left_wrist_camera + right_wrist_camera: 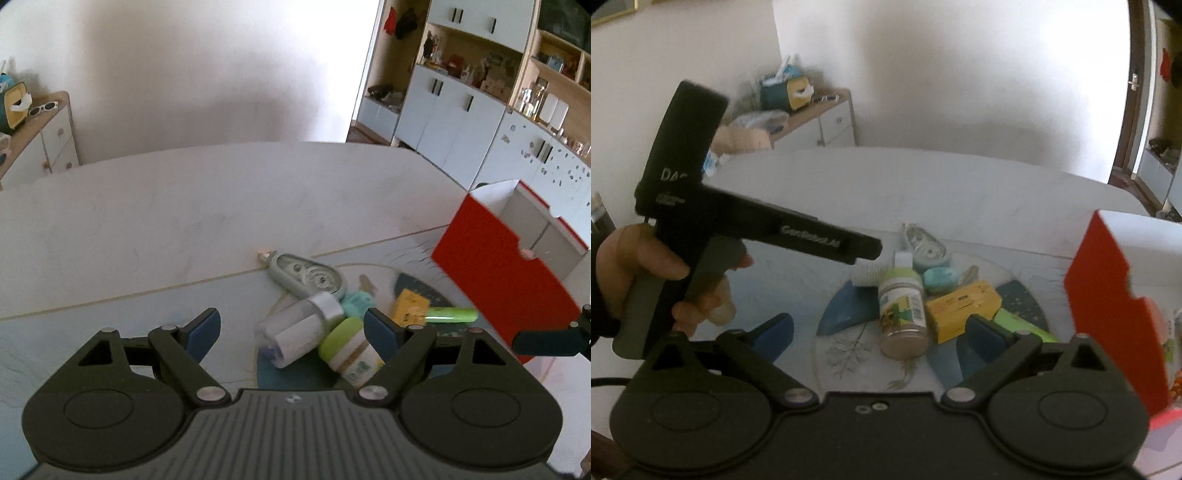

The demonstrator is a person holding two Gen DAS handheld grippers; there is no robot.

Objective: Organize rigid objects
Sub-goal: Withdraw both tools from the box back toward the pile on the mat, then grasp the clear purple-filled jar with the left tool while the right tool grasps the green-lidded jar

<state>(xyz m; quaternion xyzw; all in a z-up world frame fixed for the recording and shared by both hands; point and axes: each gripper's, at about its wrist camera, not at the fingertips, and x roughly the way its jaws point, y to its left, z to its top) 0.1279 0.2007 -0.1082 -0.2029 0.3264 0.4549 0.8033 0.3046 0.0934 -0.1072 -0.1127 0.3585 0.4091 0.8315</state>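
Note:
A pile of small items lies on a round blue-patterned mat [842, 314]. It holds a clear bottle with a silver cap [295, 332], a green-lidded jar [351, 350] [903, 310], a grey correction-tape dispenser [306, 275], a teal lump [940, 278], a yellow box [960, 306] and a bright green tube [450, 315]. My left gripper [291, 332] hovers open over the bottle and jar, its pads touching neither. My right gripper [881, 338] is open too, with the jar lying beyond its fingertips. A hand [639, 258] holds the left gripper [864, 245] in the right wrist view.
An open red box [498, 273] [1108, 295] with a white inside stands at the right of the pile. The white table [184, 206] stretches behind the mat. A low cabinet [44, 140] stands against the wall at far left, and shelving [480, 92] at the right.

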